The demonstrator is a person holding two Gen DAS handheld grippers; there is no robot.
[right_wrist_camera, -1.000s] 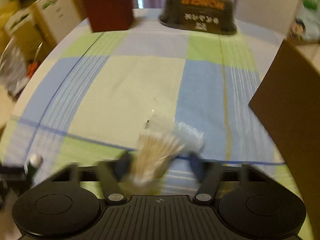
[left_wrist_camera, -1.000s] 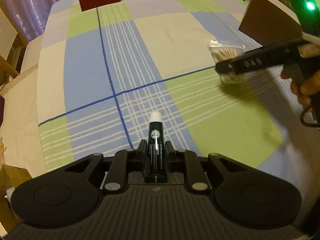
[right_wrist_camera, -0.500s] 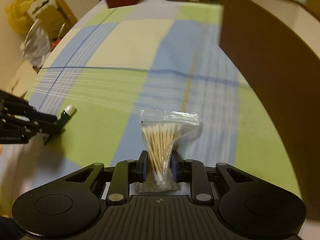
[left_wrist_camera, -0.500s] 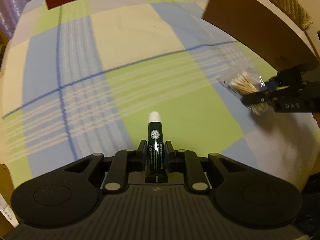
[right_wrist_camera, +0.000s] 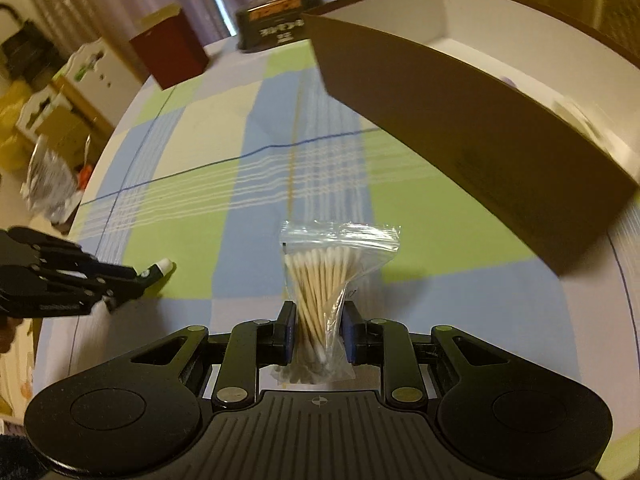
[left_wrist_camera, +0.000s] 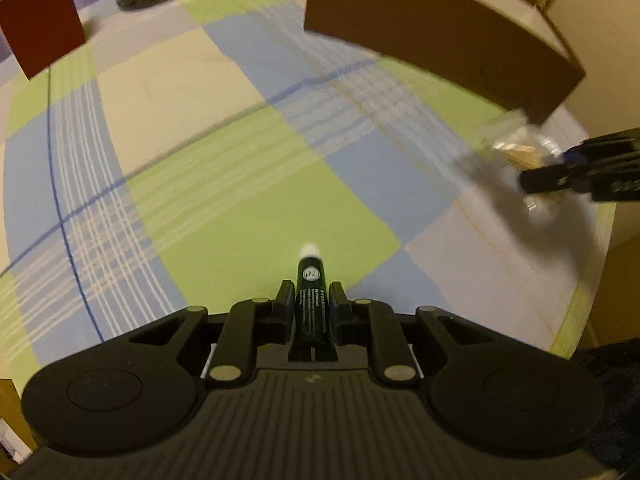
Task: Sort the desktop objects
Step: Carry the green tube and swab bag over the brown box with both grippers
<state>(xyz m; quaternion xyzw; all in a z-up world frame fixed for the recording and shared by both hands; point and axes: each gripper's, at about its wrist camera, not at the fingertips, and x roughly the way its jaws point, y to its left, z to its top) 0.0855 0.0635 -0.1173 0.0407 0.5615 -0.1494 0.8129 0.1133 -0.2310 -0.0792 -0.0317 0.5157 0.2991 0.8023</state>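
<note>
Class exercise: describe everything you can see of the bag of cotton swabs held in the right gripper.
The bag of cotton swabs is a small clear plastic zip bag, its sealed strip on the far end. Inside is a bundle of pale sticks with white tips, fanning out toward the seal. The right gripper pinches its lower half between both fingers, crumpling the plastic. It is held above the checked tablecloth, pointing forward, short of the brown box.

I read the checked tablecloth (right_wrist_camera: 192, 240) as bare across its middle, wide enough for either gripper to pass. The brown box (right_wrist_camera: 460, 128) walls off the right side; its open top shows a white interior. Well beyond the box's near corner, at the far edge, stand a dark red box (right_wrist_camera: 172, 54) and a black container (right_wrist_camera: 276, 28).
</note>
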